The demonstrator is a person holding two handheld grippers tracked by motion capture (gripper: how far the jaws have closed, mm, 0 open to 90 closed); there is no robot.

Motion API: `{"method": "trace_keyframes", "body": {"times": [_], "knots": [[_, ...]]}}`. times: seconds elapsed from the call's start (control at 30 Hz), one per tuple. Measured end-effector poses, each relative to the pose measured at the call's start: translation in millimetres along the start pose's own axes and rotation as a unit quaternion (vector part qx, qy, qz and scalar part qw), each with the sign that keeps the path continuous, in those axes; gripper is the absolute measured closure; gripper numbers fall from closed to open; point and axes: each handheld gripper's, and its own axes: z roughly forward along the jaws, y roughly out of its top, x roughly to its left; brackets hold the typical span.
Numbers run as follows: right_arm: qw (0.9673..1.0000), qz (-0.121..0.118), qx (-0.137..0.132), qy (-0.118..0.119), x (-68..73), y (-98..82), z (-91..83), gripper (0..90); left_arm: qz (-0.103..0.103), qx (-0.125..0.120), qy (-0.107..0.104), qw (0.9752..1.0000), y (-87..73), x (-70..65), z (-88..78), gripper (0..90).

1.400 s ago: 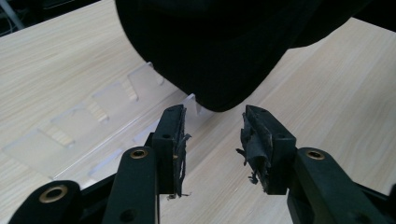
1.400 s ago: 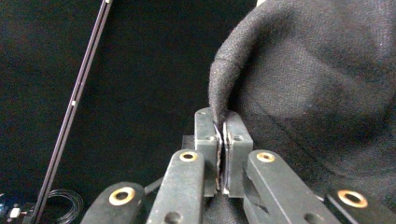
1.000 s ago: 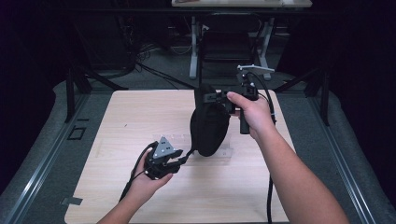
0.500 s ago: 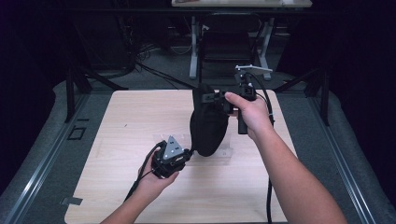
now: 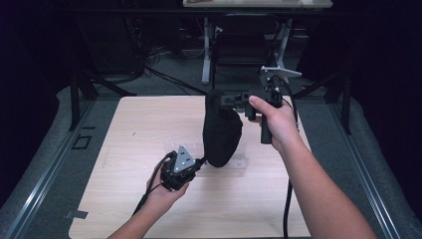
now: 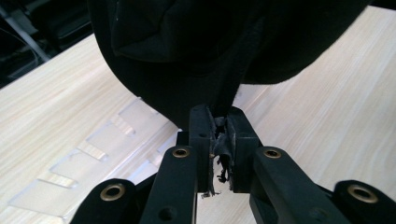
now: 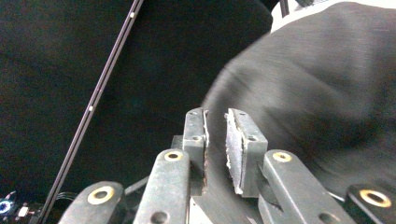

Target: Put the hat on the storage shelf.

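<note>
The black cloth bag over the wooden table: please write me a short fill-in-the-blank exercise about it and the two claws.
1. The soft black cloth bag hangs above the light ____ table.
2. The left claw is shut on the bag's ____ edge.
3. The right claw, near the bag's top, has just been opening, and its pads stand ____.
4. Under the bag lies a flat sheet of clear ____.

Missing words: wooden; lower; apart; plastic
</note>
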Motion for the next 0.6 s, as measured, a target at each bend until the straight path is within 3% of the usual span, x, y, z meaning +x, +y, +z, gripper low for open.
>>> {"method": "trace_keyframes", "body": {"times": [0.23,0.4,0.5,0.6], "knots": [[0.9997,-0.009,-0.003,-0.021,-1.5,-2.2,-7.8,78.5,0.0,0.001,0.006,1.0,-3.6,4.6,-2.0,85.1],[0.9993,-0.015,-0.003,-0.034,-3.4,-5.9,-10.1,78.4,-0.019,0.0,0.005,0.9998,-13.8,12.1,-2.9,85.1],[0.9988,-0.019,-0.004,-0.046,-5.3,-7.4,-11.7,78.2,-0.025,0.006,0.006,0.9996,-18.6,13.1,-1.4,84.9],[0.9974,-0.026,-0.01,-0.066,-8.9,-11.7,-15.3,77.4,-0.022,0.03,0.016,0.9992,-30.7,14.2,5.2,84.3]]}}
